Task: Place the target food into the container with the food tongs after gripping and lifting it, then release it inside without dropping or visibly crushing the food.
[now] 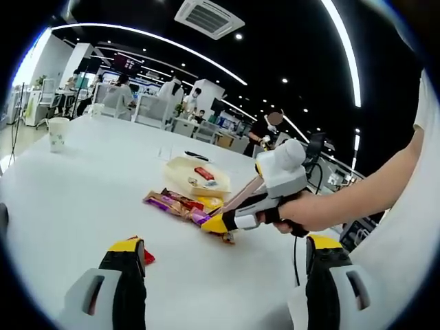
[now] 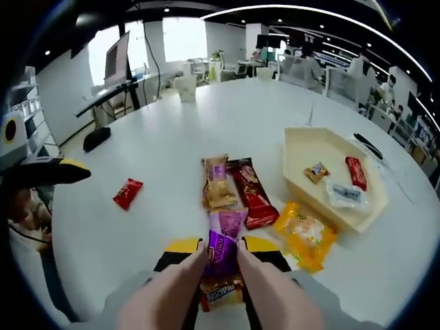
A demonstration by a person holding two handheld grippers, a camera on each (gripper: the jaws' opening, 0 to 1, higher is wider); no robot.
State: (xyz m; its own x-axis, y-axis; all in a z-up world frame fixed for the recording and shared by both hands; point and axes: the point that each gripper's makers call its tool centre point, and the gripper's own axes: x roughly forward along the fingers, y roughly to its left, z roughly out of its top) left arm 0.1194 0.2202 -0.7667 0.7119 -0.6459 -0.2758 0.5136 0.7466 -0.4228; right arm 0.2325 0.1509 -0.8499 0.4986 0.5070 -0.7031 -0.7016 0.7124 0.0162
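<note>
Reaching out over the white table (image 2: 137,130), the right gripper (image 2: 221,258) works a pair of pale food tongs (image 2: 275,295) whose two blades run forward from its jaws and pinch a purple-wrapped snack (image 2: 221,256) between their tips. The gripper is clenched on the tongs so that the squeeze passes down to the blades; whether the packet has left the table yet cannot be told. The purple snack lies at the near end of a loose cluster: a tan packet (image 2: 218,192), a dark red bar (image 2: 250,192) and an orange bag (image 2: 305,234) sit just beside it, so a narrow, end-on pinch avoids dragging the neighbours. The cream container (image 2: 302,155) stands near, to the far right of the cluster, already holding a few small packets; its open top and low wall suit a short lift and carry. A lone red sweet (image 2: 128,192) lies well apart on the left.

In the left gripper view, the left gripper (image 1: 230,258) hangs released over the table, jaws wide apart, holding nothing, seemingly kept back to leave the working hand (image 1: 302,213) room. A gentle squeeze matters, since the wrapped food could crush or slip.
</note>
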